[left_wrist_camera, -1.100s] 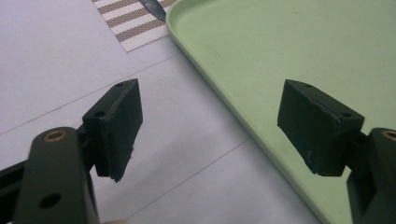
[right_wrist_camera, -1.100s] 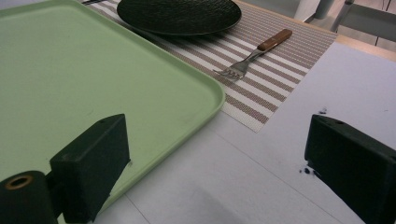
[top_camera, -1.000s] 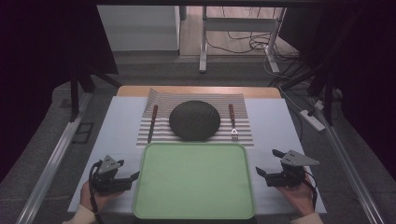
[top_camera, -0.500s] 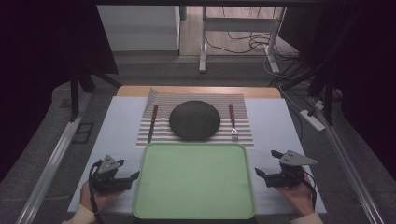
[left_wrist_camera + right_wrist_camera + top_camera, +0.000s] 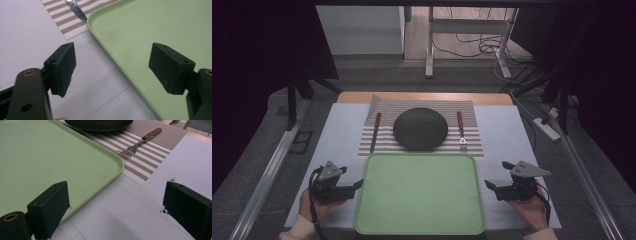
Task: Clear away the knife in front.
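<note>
A light green tray (image 5: 419,192) lies empty at the table's near edge. Behind it a dark round plate (image 5: 420,128) rests on a striped placemat (image 5: 388,148), with a knife (image 5: 374,131) to its left and a wooden-handled fork (image 5: 460,130) to its right. My left gripper (image 5: 354,186) is open at the tray's left rim. In the left gripper view the gripper (image 5: 117,71) straddles the tray's edge (image 5: 155,27). My right gripper (image 5: 490,186) is open at the right rim. In the right gripper view the gripper (image 5: 117,205) has one jaw over the tray (image 5: 50,157) and the other over the table.
The pale table top (image 5: 512,135) runs out to both sides of the placemat. The knife's tip (image 5: 76,10) and the fork (image 5: 140,143) lie just beyond the tray's far corners. Metal rails, table legs and cables lie on the floor beyond the table.
</note>
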